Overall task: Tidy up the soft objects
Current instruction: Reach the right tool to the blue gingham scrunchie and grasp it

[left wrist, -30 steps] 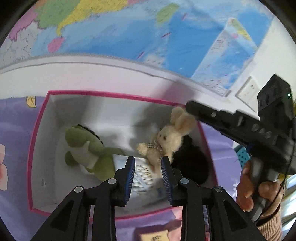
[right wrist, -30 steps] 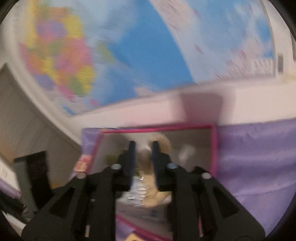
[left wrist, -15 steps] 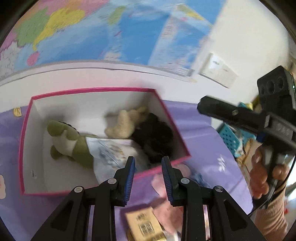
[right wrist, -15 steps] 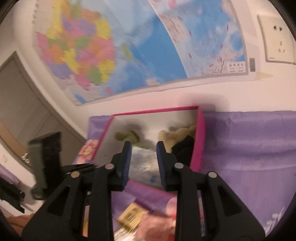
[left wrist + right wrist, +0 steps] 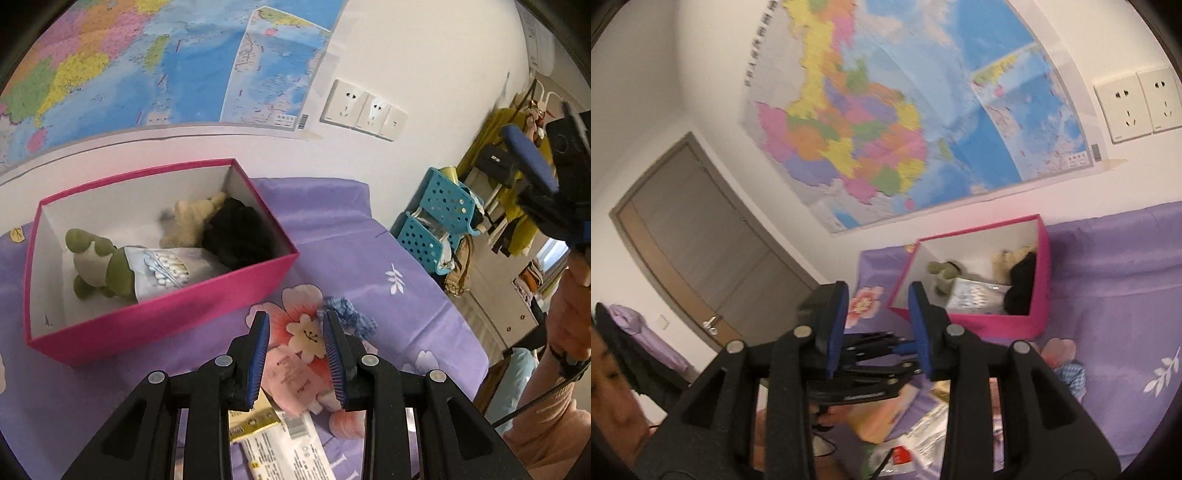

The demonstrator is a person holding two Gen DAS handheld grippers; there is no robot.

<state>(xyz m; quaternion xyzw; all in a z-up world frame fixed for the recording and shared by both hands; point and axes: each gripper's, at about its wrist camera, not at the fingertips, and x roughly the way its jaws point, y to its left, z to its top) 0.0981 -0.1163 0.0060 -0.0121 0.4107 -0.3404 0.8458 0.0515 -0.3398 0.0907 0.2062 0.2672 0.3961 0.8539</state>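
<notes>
Judging by what lies where, the sorting looks partly done. Inside the open pink cardboard box with white inner walls (image 5: 173,299) rest a green plush toy with a pale belly (image 5: 98,264), a cream plush rabbit (image 5: 192,221), a crumpled black fabric piece (image 5: 240,236) in the far right corner, and a clear packet printed with cotton swabs (image 5: 166,264) leaning against the green toy. These four count as put away.

Several items are left outside on the purple floral bedsheet (image 5: 369,258), just in front of the box's near wall: a pink soft pouch with a small white flower face (image 5: 295,365), a blue knitted or crocheted piece (image 5: 347,314) beside it, a gold-edged flat packet (image 5: 255,421) and a white sachet with printed labels (image 5: 288,450). The lower edge of the frame cuts some of these off, so whether more lie there I cannot say.

The left gripper (image 5: 297,354) hangs over the pink pouch with its blue-padded jaws parted and nothing pinched; the pouch shows in the gap but appears to lie below, untouched. The right gripper (image 5: 877,328) is raised well clear of the bed, its jaws opening with nothing between them; only the box and the other tool show beyond. In the left wrist view it appears at the far right edge, blurred.

The pink pouch seems the likeliest next pick, then the blue piece and the packets.
</notes>
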